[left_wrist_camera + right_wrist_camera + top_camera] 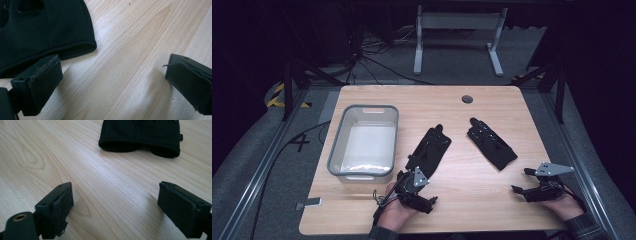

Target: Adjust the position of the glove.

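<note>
Two black gloves lie flat in the middle of the wooden table. The left glove (429,147) has its cuff (50,32) just beyond my left gripper (417,187), whose jaws stand wide apart over bare wood with nothing between them (112,80). That cuff lies right by the left jaw, and I cannot tell whether they touch. The right glove (491,142) lies with its cuff (140,135) some way ahead of my right gripper (521,180), which is also open and empty (112,207).
A grey plastic bin (362,107) stands empty at the table's left, beside the left glove. A round cable hole (467,99) sits near the far edge. Bare wood (472,200) lies between the two hands. A white table frame (457,30) stands on the floor beyond.
</note>
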The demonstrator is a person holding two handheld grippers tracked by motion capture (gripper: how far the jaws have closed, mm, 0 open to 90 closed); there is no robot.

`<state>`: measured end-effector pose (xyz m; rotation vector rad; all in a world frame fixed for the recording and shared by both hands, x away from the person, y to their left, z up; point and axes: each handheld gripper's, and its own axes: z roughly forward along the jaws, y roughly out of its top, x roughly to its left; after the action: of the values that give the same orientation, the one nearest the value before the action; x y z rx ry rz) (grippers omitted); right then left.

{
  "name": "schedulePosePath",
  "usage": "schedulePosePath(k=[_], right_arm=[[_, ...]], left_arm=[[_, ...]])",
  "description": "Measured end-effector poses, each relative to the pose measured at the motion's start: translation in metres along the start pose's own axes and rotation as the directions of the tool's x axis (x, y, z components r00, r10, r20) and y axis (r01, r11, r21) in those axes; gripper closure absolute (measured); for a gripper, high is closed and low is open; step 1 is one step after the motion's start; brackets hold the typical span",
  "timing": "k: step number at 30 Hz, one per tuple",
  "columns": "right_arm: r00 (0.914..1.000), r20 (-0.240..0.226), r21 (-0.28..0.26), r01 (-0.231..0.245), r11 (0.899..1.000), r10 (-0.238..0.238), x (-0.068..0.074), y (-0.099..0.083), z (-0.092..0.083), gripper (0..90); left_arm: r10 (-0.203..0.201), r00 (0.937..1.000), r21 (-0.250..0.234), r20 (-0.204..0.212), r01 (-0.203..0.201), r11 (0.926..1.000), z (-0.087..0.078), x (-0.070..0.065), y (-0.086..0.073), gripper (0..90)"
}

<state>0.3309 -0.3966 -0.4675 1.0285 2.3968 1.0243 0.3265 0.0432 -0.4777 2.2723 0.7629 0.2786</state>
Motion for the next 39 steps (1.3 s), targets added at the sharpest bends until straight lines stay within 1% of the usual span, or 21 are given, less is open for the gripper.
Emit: schedulePosePath(k=[6,8,9,11,13,16,19,22,26,28,30,33,34,35,39], right_arm=[[0.9998,-0.014,0.008,0.017,1.000,-0.017,-0.002,0.002,0.002,13.0],[0.9997,-0.017,0.013,0.017,1.000,-0.017,-0.002,0.003,0.001,16.0],[0.9997,-0.017,0.013,0.017,1.000,-0.017,-0.002,0.003,0.001,16.0],[0.9997,-0.020,0.030,0.017,0.999,-0.016,-0.002,0.005,0.000,18.3],[0.9994,-0.033,0.044,0.010,0.999,-0.009,-0.001,0.007,-0.002,24.3],[0.9989,-0.047,0.051,-0.007,0.999,0.009,-0.002,0.008,-0.004,27.4],[0.9987,-0.046,0.049,-0.020,0.999,0.023,-0.004,0.011,-0.006,29.8],[0.9990,-0.042,0.035,-0.013,0.999,0.014,-0.005,0.013,-0.009,33.0],[0.9989,-0.044,0.015,-0.016,1.000,0.017,-0.007,0.015,-0.013,35.4],[0.9981,-0.051,0.004,-0.033,0.999,0.033,-0.010,0.017,-0.014,37.2],[0.9975,-0.058,-0.006,-0.039,0.999,0.039,-0.011,0.018,-0.014,38.2],[0.9976,-0.061,-0.005,-0.034,0.999,0.034,-0.013,0.021,-0.012,39.0],[0.9980,-0.059,-0.007,-0.023,1.000,0.022,-0.014,0.022,-0.012,39.9],[0.9984,-0.054,-0.013,-0.016,1.000,0.016,-0.015,0.024,-0.012,40.5],[0.9986,-0.050,-0.040,-0.017,0.999,0.015,-0.019,0.030,-0.011,41.0]], left_arm=[[-0.006,1.0000,-0.001,-0.005,0.006,1.0000,0.000,0.000,0.000,1.4],[-0.007,1.0000,-0.002,-0.005,0.007,1.0000,0.000,0.000,0.000,1.4],[-0.007,1.0000,-0.002,-0.005,0.007,1.0000,0.000,0.000,0.000,1.4],[-0.006,1.0000,-0.001,-0.005,0.006,1.0000,0.000,0.000,-0.001,1.4],[-0.005,1.0000,-0.004,-0.006,0.005,1.0000,-0.001,0.000,-0.001,1.6],[-0.008,0.9999,-0.004,-0.007,0.008,1.0000,-0.001,0.000,-0.001,1.7],[-0.006,1.0000,-0.006,-0.007,0.006,1.0000,-0.001,0.000,-0.001,1.9],[-0.005,1.0000,-0.006,-0.007,0.005,1.0000,-0.001,0.000,-0.001,1.9],[-0.003,1.0000,-0.004,-0.003,0.003,1.0000,-0.001,0.001,-0.001,1.8],[-0.002,1.0000,-0.006,-0.001,0.002,1.0000,-0.001,0.001,-0.001,1.9],[0.000,1.0000,-0.005,-0.001,0.000,1.0000,-0.001,0.002,-0.001,1.9],[0.000,1.0000,-0.005,0.001,0.000,1.0000,-0.001,0.002,-0.001,1.9],[0.001,1.0000,-0.004,0.001,-0.001,1.0000,-0.001,0.002,-0.001,1.8],[0.001,1.0000,-0.005,0.001,-0.001,1.0000,-0.001,0.002,-0.001,1.8],[0.005,1.0000,-0.004,0.003,-0.005,1.0000,-0.001,0.002,-0.001,1.8]])
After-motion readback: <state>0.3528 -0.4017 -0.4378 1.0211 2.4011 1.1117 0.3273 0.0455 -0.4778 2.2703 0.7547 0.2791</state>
